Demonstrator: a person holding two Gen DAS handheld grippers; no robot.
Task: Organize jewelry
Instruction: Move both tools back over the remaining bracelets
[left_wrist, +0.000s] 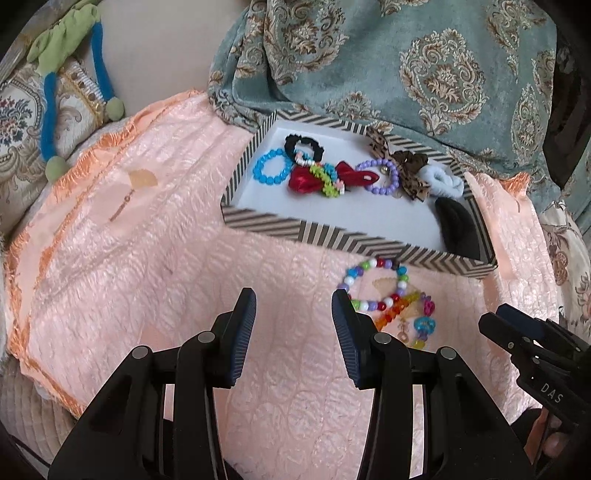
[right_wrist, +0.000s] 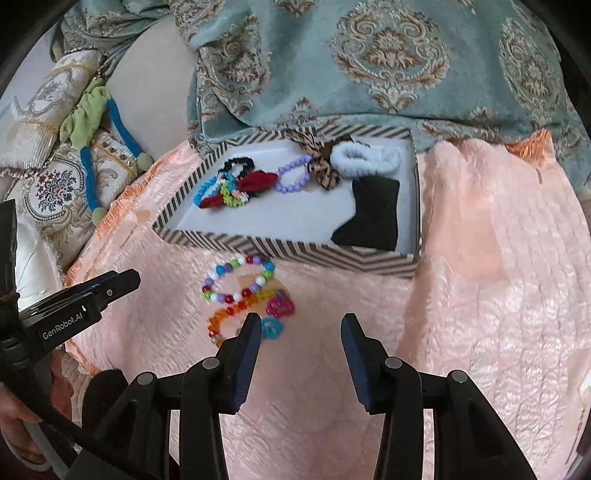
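Left hand-held gripper and right hand-held gripper gape.

A shallow cardboard box at frame centre has black-and-white chevron walls and a white floor. In it lie a sky-blue bead bracelet, a lilac bead bracelet, a red satin bow, a leopard-print fabric bow and a white fluffy scrunchie. Beneath is a peach-pink quilted satin cloth; upper right, a teal damask fabric with tan medallions.

soft, even daylight, a sheen on the pink quilt, slight motion blur on the striped box, fisheye bending and dark corners.
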